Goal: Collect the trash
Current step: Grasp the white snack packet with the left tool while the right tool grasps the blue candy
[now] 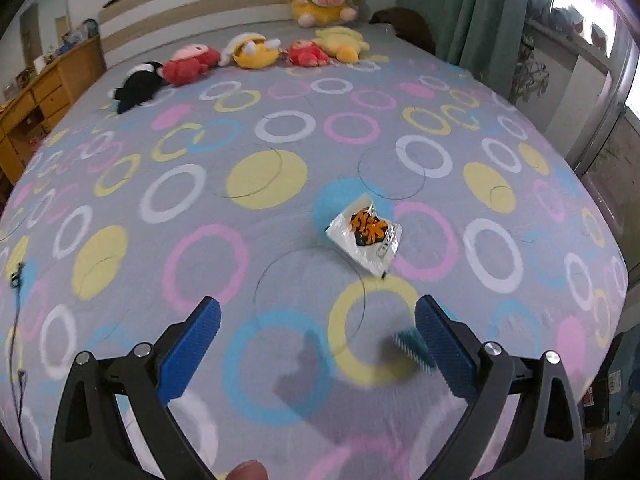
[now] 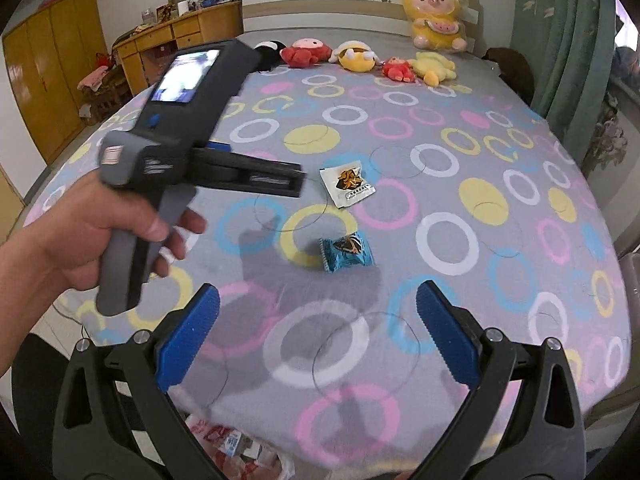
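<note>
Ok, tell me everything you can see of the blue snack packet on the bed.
The blue snack packet is a small, puffy pillow-shaped wrapper that looks like shiny plastic, with crimped, toothed ends and a dark and orange picture on its face. It looks sealed. It lies flat on the grey bedsheet with coloured rings, partly over a yellow ring, nearer the foot of the bed than the white packet. Nothing grips it: the right claw is open just short of it, and the left wrist view shows only its blurred edge beside one blue pad.

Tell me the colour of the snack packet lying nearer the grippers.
The nearer snack packet is light blue with a dark printed emblem; it shows best in the right wrist view.
</note>
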